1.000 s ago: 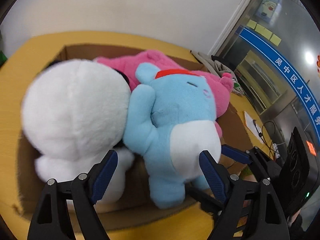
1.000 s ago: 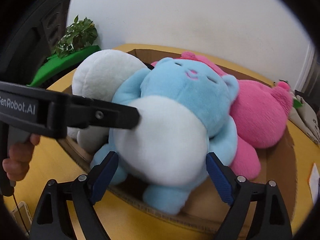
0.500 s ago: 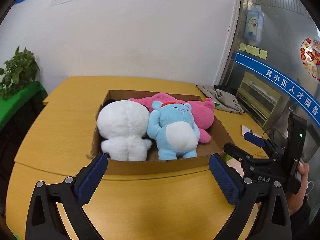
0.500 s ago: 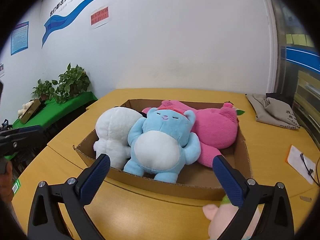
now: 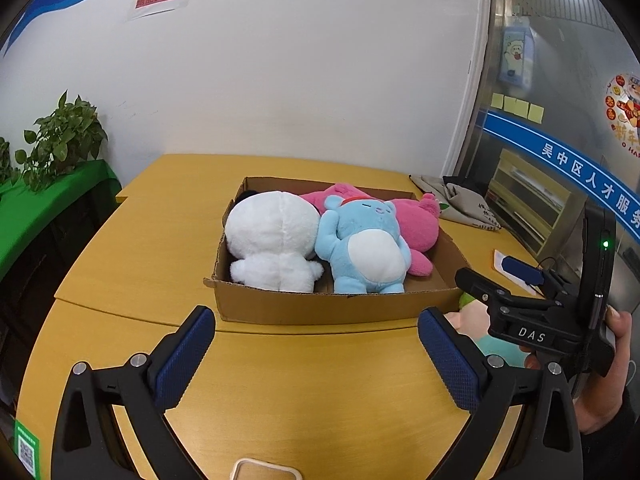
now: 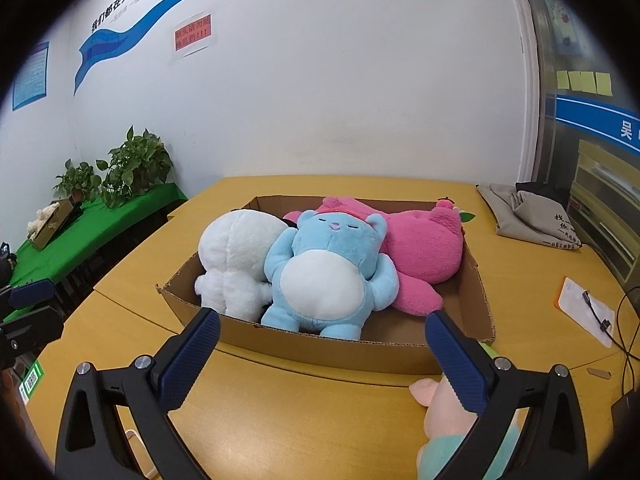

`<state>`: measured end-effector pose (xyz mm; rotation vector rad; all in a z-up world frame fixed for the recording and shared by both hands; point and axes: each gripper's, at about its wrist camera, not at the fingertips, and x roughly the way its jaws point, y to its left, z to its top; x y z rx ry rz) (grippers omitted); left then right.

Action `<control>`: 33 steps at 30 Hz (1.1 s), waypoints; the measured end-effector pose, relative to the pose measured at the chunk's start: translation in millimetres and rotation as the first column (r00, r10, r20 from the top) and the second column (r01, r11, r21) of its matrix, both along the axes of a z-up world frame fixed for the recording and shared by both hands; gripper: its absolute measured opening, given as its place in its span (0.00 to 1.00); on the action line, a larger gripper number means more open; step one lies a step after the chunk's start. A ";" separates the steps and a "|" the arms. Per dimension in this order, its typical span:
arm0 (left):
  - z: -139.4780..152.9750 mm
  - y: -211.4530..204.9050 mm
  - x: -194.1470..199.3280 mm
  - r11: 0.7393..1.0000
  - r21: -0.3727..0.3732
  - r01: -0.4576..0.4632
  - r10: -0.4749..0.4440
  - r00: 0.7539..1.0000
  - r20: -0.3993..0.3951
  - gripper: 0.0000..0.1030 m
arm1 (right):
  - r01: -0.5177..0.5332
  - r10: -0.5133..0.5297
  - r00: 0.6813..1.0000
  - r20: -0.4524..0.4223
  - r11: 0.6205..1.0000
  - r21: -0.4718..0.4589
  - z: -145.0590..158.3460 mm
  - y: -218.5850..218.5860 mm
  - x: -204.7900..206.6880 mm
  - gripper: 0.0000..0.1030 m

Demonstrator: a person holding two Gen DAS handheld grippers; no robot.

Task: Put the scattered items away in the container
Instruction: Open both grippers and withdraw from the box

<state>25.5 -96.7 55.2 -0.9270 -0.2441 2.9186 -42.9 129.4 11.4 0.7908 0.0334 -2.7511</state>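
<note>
An open cardboard box [image 5: 332,309] [image 6: 476,280] stands on the yellow table. In it lie a white plush [image 5: 272,240] [image 6: 232,256], a blue plush [image 5: 366,250] [image 6: 324,272] and a pink plush [image 5: 416,228] [image 6: 424,248]. A peach and teal plush [image 6: 444,412] [image 5: 472,320] lies on the table outside the box's near right corner, partly behind my right finger. My left gripper [image 5: 316,356] is open and empty, back from the box. My right gripper [image 6: 324,360] is open and empty, in front of the box; it also shows in the left wrist view [image 5: 520,292].
A grey cloth bag [image 6: 528,216] lies at the table's far right. A paper and cables [image 6: 588,308] lie at the right edge. A white object [image 5: 264,468] sits near the front edge. Plants on a green shelf [image 6: 120,176] stand left.
Both grippers have pulled back and up from the box, leaving the blue plush inside. The whole box and table are in view now, and the peach plush has appeared.
</note>
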 end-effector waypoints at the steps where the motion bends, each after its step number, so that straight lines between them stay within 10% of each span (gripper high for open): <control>1: -0.5 -0.4 0.1 1.000 0.002 -0.003 0.003 1.000 0.001 1.00 | 0.003 -0.003 1.000 0.003 1.000 0.007 -0.5 -0.4 0.5 0.99; 33: -16.7 35.5 -23.1 1.000 -0.008 0.025 -0.025 0.999 0.023 1.00 | 0.075 -0.077 0.997 0.012 0.991 0.109 -7.8 10.0 2.8 0.99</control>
